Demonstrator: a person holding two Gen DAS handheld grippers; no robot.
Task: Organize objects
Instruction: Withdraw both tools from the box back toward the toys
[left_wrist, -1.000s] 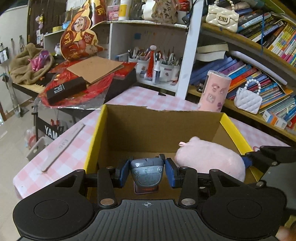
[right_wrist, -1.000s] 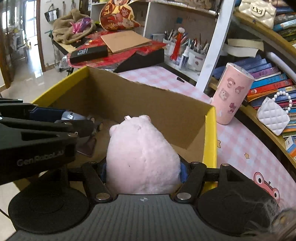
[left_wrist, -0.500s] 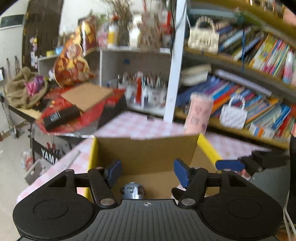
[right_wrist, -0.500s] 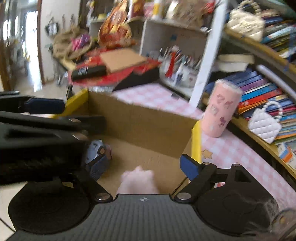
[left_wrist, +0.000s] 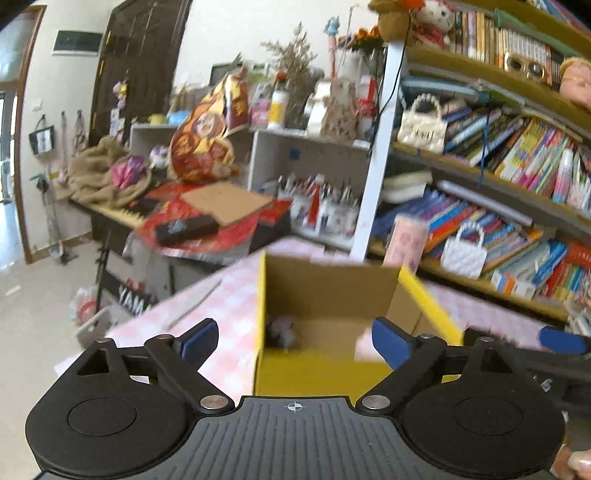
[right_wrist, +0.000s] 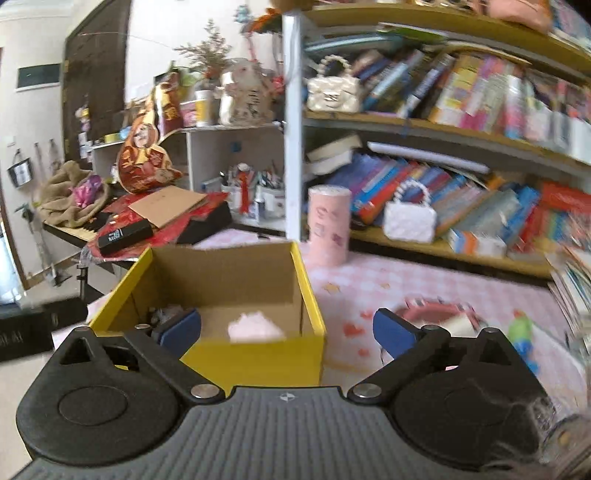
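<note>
Yellow-edged cardboard box (right_wrist: 236, 291) at 12 o'clock holds pink plush toy (right_wrist: 255, 328) and small grey gadget (left_wrist: 282, 332), deposited for sorting. Left gripper (left_wrist: 295, 338) and right gripper (right_wrist: 286, 328): jaws just opened, spread, nothing between.

Plush toy (right_wrist: 255, 326) lies in the box (right_wrist: 255, 360), tumbler (right_wrist: 328, 225) behind.

Pink checked table (right_wrist: 424, 280): yellow box (right_wrist: 255, 358), pink cylinder (right_wrist: 328, 225), green toy (right_wrist: 521, 328).

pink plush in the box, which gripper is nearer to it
Right. The right gripper sits just behind the pink plush; the left gripper is back by the box's other side.
</note>
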